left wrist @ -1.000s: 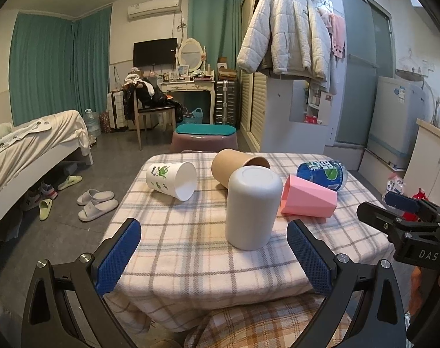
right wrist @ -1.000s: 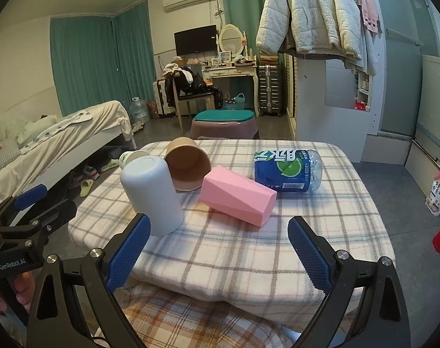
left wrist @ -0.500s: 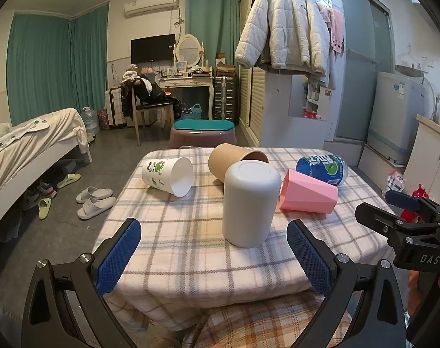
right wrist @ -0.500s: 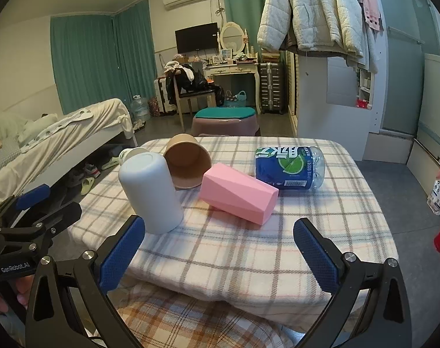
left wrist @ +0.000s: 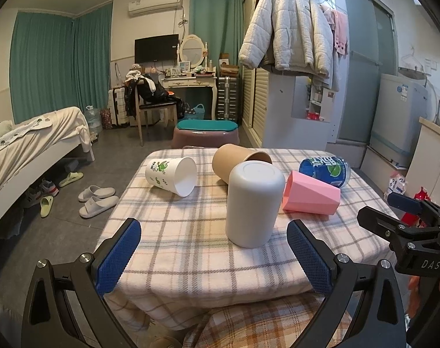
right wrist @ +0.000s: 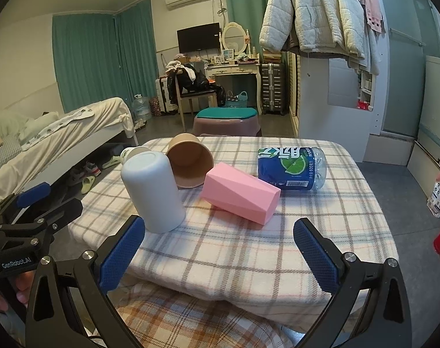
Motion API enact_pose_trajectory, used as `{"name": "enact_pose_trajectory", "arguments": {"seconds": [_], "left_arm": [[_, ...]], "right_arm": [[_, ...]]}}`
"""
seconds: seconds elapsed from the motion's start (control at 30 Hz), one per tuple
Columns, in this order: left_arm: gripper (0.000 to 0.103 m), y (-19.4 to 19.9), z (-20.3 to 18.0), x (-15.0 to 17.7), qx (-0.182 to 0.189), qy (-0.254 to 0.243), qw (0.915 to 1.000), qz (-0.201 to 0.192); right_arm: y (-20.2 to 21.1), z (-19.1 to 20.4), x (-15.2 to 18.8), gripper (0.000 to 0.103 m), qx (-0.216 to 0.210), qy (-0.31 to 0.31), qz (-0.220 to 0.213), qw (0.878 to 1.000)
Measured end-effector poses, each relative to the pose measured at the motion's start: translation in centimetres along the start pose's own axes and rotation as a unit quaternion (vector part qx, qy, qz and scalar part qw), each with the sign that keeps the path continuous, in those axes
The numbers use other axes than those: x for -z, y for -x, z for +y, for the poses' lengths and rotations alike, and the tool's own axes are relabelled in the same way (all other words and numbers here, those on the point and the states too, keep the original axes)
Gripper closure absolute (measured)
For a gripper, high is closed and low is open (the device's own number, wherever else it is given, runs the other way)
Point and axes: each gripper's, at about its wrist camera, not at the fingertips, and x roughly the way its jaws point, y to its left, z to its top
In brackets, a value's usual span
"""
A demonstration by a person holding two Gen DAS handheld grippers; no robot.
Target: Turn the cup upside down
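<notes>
While both grippers are hanging back off the near table edge, the white cup (left wrist: 253, 204) is standing mouth-down on the checked tablecloth (left wrist: 191, 249), closed base facing up, long axis vertical with a slight lean in the fisheye. Same cup in the right wrist view (right wrist: 153, 191): rim sitting on the cloth, base on top.

Everything placed relative to the white cup:
- brown paper cup (left wrist: 237, 162) is lying on its side just behind it, touching or nearly so, mouth pointing toward the right wrist camera (right wrist: 191, 163)
- pink faceted cup (left wrist: 310, 195) is lying on its side just to its right, long axis across the table
- blue bottle (left wrist: 325, 171) is lying down behind the pink one, further right
- printed white paper cup (left wrist: 172, 175) is lying on its side to its left, apart, mouth facing the camera

Left gripper (left wrist: 214, 258) is sitting with fingers spread wide, nothing between them, cup beyond the tips. Right gripper (right wrist: 220, 255) likewise released and empty, white cup near its left finger (right wrist: 123, 256), not touching.
</notes>
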Motion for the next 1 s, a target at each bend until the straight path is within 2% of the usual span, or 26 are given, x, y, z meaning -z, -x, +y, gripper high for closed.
{"name": "enact_pose_trajectory", "arguments": {"seconds": [1.0], "left_arm": [[0.000, 0.22, 0.12, 0.31, -0.003, -0.003, 1.0000, 0.002]], "right_arm": [[-0.63, 0.17, 0.64, 0.000, 0.001, 0.002, 0.007, 1.000]]}}
